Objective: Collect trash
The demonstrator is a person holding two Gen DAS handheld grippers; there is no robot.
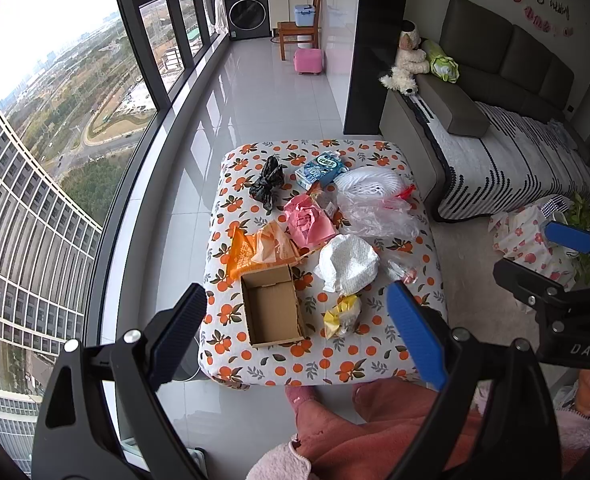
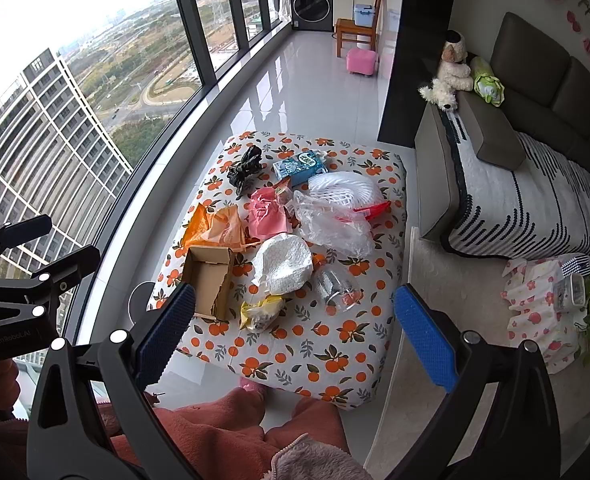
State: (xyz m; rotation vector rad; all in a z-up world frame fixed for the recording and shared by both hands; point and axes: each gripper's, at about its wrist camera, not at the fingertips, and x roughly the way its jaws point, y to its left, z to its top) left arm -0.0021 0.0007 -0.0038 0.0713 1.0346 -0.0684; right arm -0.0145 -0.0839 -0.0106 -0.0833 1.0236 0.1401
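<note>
Several scraps scattered across an orange-print counter (image 1: 379,152), open cardboard box (image 1: 273,306) beside crumpled white paper (image 1: 349,262), pink paper (image 1: 307,220), clear bags (image 1: 375,208), black bag (image 1: 269,178), left gripper (image 1: 297,334) and right gripper (image 2: 295,332) fingers spread wide, holding nothing, above the near edge.

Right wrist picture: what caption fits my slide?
Open right gripper hovers above trash-strewn orange-print table near cardboard box.

Left claw (image 1: 303,328) spread wide and empty, right claw (image 2: 295,332) likewise agape, both held side by side
</note>
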